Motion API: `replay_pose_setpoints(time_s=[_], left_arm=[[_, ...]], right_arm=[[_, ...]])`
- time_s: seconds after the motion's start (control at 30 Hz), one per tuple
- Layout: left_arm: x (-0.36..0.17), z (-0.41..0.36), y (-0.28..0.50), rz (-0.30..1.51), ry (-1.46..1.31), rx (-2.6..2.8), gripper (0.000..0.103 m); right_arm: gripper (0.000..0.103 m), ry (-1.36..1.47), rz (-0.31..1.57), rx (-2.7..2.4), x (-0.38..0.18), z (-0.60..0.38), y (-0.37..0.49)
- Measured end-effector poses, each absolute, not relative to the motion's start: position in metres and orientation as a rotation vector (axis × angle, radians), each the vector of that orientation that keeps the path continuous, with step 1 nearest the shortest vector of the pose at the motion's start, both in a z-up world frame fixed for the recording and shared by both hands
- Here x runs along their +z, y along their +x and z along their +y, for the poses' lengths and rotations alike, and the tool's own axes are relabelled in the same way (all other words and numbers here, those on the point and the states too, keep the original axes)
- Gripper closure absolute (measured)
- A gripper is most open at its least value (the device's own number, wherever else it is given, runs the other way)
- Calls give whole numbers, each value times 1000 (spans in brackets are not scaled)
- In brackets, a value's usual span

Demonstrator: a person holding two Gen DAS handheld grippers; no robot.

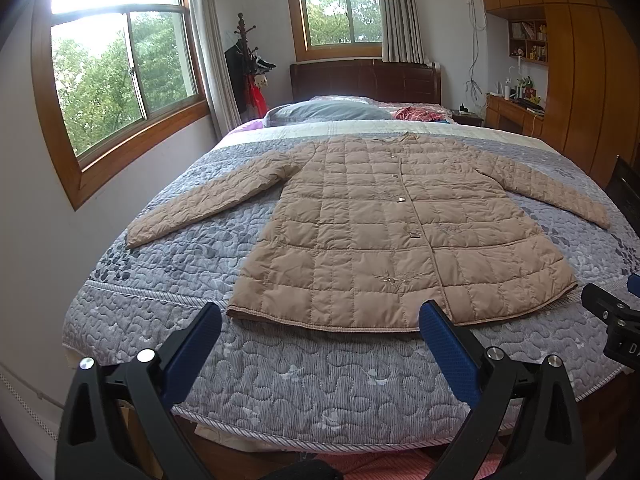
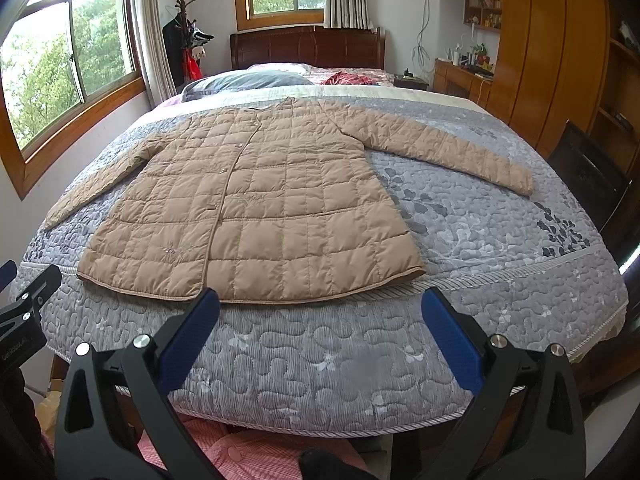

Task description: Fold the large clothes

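Observation:
A tan quilted coat (image 1: pixel 384 224) lies flat and buttoned on the bed, both sleeves spread out to the sides, hem toward me. It also shows in the right wrist view (image 2: pixel 264 208). My left gripper (image 1: pixel 320 320) is open and empty, held above the foot of the bed just short of the coat's hem. My right gripper (image 2: pixel 320 308) is open and empty, also just short of the hem, more to the coat's right side. Each gripper shows at the edge of the other's view.
The bed carries a grey patterned quilt (image 1: pixel 304 380) (image 2: pixel 500 240). A grey pillow (image 1: pixel 324 112) and red cloth (image 1: pixel 412 114) lie by the dark headboard. A window wall stands left, a wooden wardrobe (image 2: pixel 552 52) and desk right, a coat rack (image 1: pixel 246 68) in the corner.

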State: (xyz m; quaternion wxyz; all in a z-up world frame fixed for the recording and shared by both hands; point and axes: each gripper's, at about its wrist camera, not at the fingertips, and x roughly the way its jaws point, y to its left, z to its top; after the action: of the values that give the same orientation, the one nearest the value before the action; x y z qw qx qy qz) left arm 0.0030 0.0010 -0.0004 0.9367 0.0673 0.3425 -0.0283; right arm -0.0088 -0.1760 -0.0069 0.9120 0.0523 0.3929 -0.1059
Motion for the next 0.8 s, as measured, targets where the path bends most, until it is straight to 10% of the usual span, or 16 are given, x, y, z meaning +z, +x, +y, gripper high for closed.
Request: replay_pose_setpoints(time_s=[0.8], left_arm=[[-15, -46, 129, 902, 149, -241, 5]], right_arm=[[3, 295, 837, -228, -5, -279, 85]])
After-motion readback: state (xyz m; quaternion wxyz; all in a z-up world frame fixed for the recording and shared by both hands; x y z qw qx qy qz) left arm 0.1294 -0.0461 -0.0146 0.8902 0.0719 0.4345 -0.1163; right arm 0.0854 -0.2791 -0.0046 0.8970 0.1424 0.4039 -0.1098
